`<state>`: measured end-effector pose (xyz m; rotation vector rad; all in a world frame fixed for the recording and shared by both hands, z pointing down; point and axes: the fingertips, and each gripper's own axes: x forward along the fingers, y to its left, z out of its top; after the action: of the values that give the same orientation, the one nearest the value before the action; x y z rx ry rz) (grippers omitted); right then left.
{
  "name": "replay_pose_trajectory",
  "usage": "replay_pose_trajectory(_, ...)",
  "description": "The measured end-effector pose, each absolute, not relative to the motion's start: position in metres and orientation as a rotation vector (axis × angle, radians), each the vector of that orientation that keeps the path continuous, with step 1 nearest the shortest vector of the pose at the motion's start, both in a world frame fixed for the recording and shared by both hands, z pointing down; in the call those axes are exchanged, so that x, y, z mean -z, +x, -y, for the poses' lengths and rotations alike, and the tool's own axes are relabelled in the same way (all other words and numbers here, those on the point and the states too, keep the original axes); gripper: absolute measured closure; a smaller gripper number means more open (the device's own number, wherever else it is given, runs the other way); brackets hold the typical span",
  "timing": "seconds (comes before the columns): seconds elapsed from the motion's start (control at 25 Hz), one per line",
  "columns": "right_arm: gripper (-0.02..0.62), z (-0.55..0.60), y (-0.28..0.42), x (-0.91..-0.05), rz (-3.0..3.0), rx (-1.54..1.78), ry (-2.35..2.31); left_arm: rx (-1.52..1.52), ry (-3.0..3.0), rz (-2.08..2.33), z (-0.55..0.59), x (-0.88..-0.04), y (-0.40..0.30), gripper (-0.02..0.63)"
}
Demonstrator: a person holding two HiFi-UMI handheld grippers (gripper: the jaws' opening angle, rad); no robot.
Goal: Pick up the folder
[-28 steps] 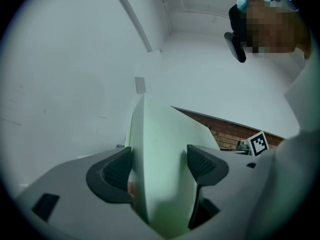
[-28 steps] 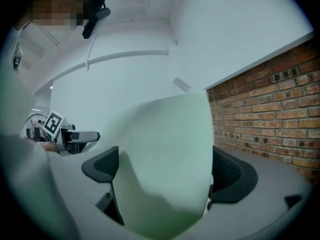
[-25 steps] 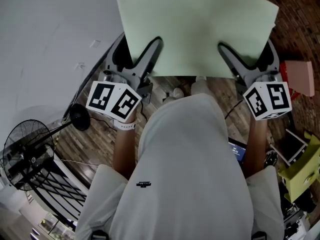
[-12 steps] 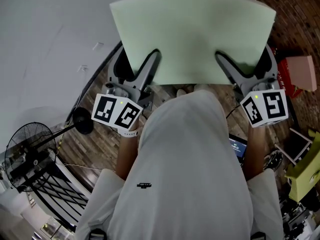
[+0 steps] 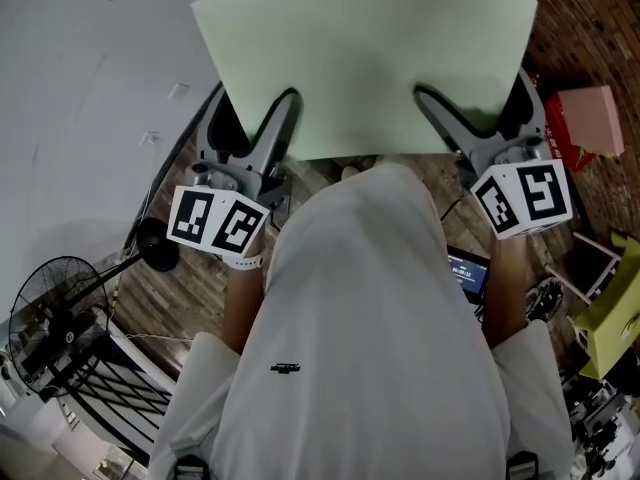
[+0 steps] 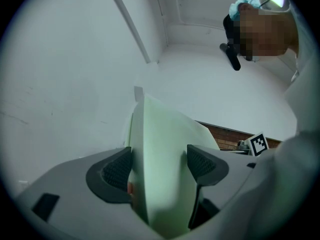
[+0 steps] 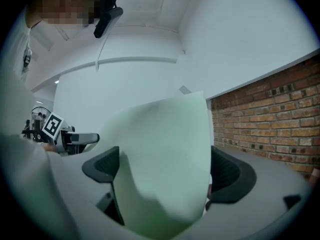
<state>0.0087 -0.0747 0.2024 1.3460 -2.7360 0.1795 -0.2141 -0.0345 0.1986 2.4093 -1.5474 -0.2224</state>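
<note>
A pale green folder [image 5: 370, 58] hangs in the air in front of me, bowed slightly, held at its near edge from both sides. My left gripper [image 5: 255, 116] is shut on its near left part, one finger lying over the sheet. My right gripper [image 5: 478, 103] is shut on the near right part in the same way. In the left gripper view the folder [image 6: 165, 134] stands edge-on between the two pads of that gripper [image 6: 157, 166]. The right gripper view shows the folder [image 7: 165, 134] filling the gap of the right gripper [image 7: 165, 173].
A white table [image 5: 90, 88] lies under and left of the folder. On the wooden floor stand a black fan [image 5: 50, 313], a pink box [image 5: 592, 118], a lit screen [image 5: 467, 273] and yellow-green items [image 5: 612, 328]. A brick wall [image 7: 270, 109] is on the right.
The folder and both grippers have shifted a little to the left and farther out in the head view. The grip on the folder is unchanged.
</note>
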Motion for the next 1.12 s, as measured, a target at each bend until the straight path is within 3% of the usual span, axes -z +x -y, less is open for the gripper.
replay_pose_trajectory(1.12,0.048,0.074,0.010,-0.219,2.704,-0.193,1.362,0.204,2.382,1.524,0.035,-0.219,-0.214,0.247)
